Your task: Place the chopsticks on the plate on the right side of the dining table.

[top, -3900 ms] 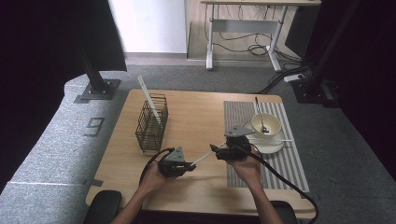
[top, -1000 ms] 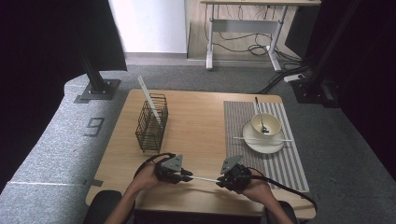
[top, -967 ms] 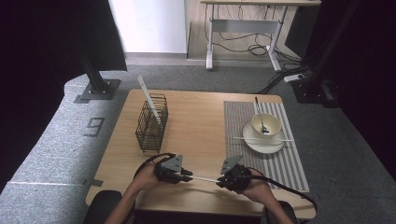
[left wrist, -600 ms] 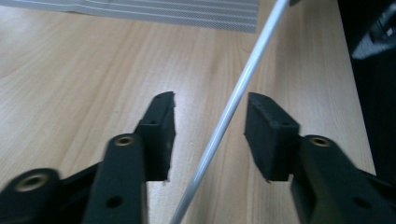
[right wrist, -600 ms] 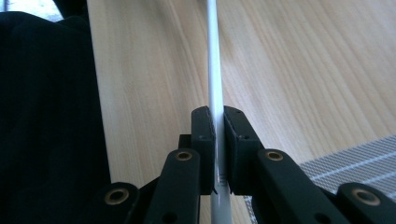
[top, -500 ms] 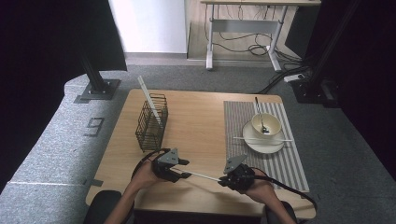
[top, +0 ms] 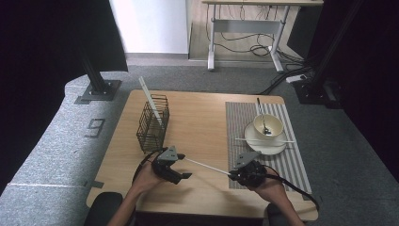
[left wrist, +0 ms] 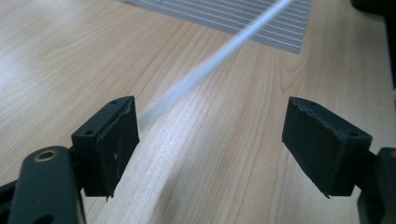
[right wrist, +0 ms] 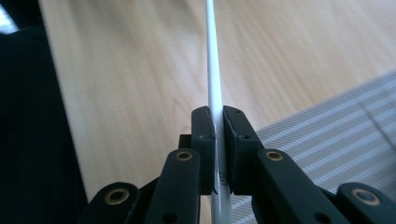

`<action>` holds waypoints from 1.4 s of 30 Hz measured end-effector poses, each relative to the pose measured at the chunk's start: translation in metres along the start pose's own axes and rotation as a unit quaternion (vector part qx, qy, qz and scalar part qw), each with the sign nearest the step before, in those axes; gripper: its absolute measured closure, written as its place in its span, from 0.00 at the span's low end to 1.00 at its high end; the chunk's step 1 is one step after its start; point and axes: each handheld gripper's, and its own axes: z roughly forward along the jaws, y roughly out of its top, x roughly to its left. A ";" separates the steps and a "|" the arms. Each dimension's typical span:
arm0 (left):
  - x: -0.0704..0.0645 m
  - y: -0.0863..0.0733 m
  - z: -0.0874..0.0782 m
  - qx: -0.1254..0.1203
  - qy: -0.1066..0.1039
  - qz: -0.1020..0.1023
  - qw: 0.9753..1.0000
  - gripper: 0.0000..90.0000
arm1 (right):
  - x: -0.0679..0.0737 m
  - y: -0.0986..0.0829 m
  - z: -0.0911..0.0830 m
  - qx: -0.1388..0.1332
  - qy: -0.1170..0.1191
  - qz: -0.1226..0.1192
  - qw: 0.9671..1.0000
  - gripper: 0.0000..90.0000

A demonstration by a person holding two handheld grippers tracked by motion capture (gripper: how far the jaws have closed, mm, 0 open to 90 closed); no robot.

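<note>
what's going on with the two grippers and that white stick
A person is working at a wooden table with a gripper in each hand. The right gripper is shut on a thin white chopstick, whose far end reaches between the open jaws of the left gripper, close to one pad. It looks like a hand-over not yet completed. Another chopstick stands in the wire basket, and one more lies across the plate under the bowl.

Wire basket (top: 152, 123) on table (top: 197, 117); bowl (top: 268, 126), plate (top: 266, 142) on striped mat (top: 237, 122).
</note>
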 end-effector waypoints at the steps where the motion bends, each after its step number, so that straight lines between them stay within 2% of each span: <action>1: 0.000 -0.001 0.000 -0.001 0.006 -0.004 1.000 0.19 | -0.002 -0.001 -0.002 -0.001 -0.004 0.005 1.000 0.92; 5: 0.005 -0.004 -0.002 -0.010 0.026 -0.029 0.999 0.16 | -0.008 -0.006 -0.010 -0.006 -0.020 0.024 0.999 0.92; 9: 0.009 -0.007 -0.002 -0.006 0.042 -0.045 0.998 0.15 | -0.015 -0.013 -0.017 -0.006 -0.038 0.036 0.999 0.92; 12: 0.010 -0.009 0.003 0.016 0.053 -0.047 0.997 0.12 | -0.021 -0.017 -0.024 -0.013 -0.050 0.048 0.998 0.92; 18: 0.008 -0.012 0.015 0.043 0.047 -0.050 0.997 0.11 | -0.035 -0.027 -0.035 -0.018 -0.081 0.073 0.994 0.92; 23: 0.006 -0.016 0.024 0.063 0.049 -0.045 0.996 0.08 | -0.049 -0.036 -0.042 -0.020 -0.105 0.099 0.989 0.92; 30: 0.006 -0.018 0.031 0.076 0.048 -0.044 0.995 0.08 | -0.070 -0.056 -0.047 -0.021 -0.140 0.145 0.979 0.92; 35: 0.004 -0.019 0.037 0.089 0.047 -0.039 0.994 0.07 | -0.082 -0.069 -0.046 -0.015 -0.159 0.166 0.973 0.92; 42: 0.002 -0.019 0.040 0.088 0.050 -0.036 0.994 0.05 | -0.099 -0.084 -0.037 0.001 -0.180 0.189 0.965 0.92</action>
